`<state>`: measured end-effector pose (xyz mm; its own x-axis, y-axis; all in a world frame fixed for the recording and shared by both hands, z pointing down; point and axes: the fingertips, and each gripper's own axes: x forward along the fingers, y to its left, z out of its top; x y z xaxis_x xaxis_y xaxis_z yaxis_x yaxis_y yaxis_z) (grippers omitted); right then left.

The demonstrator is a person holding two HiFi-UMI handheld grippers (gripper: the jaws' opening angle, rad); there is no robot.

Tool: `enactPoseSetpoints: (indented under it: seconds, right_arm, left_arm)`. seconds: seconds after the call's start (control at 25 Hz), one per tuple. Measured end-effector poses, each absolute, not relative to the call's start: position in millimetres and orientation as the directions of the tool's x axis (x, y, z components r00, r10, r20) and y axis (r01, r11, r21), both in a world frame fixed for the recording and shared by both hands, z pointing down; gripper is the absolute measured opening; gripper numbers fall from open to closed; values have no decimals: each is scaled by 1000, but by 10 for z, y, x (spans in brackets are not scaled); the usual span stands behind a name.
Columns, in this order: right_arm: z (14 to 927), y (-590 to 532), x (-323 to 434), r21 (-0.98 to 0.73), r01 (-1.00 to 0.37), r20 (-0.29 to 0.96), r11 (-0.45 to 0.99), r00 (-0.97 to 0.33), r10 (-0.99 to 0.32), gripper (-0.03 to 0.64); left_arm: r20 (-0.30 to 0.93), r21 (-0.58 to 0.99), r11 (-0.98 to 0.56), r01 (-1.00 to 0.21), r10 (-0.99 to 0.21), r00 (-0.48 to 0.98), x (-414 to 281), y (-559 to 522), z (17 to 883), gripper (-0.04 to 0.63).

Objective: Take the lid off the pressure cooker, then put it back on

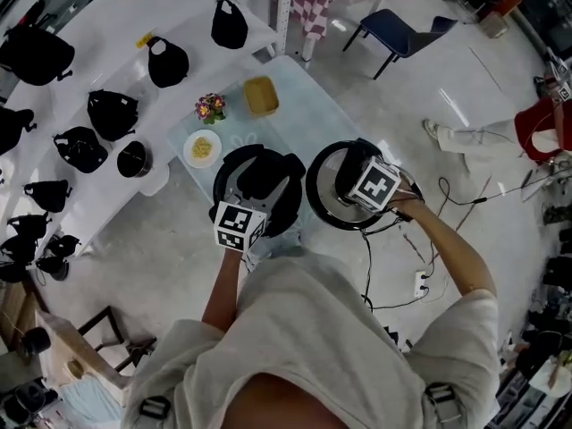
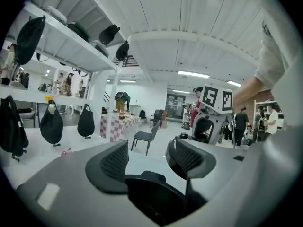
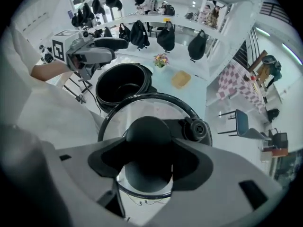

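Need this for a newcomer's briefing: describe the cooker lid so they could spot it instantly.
In the head view, find the pale table with the open black pot at its near end. Just right of the pot, the right gripper holds the lid by its knob: a black-rimmed glass disc, larger than the plate or yellow dish behind.

Pale short-sleeved shirt (image 1: pixel 313 329), grey left claw (image 2: pixel 147 159), right claw (image 3: pixel 147 161), black mesh pads (image 2: pixel 116 162), marker cubes (image 1: pixel 239 225)

Round clear-glass lid (image 3: pixel 163 109), glossy black rim, matt black plastic knob (image 3: pixel 147 130); black pressure cooker pot (image 3: pixel 122 82), smooth satin inside; pale glossy bench (image 1: pixel 302 96).
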<state>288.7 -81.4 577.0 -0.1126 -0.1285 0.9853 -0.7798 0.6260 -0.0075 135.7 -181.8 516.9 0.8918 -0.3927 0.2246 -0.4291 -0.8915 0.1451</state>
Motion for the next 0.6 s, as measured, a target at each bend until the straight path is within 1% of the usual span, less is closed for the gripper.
enactPoseSetpoints:
  seconds: [0.28,0.6]
  right_arm:
    - [5980,-622,3335,-24,-836,990,548,-98,-106,272]
    - [6499,-1003,3542,-46,-846,986,532,-125,-114,272]
  left_arm:
    - [240,141,-910,-390,-351,905,1715,-1774,5191,298]
    - [271,125,-895,-427,-384,883,1789,-1921,5201,298]
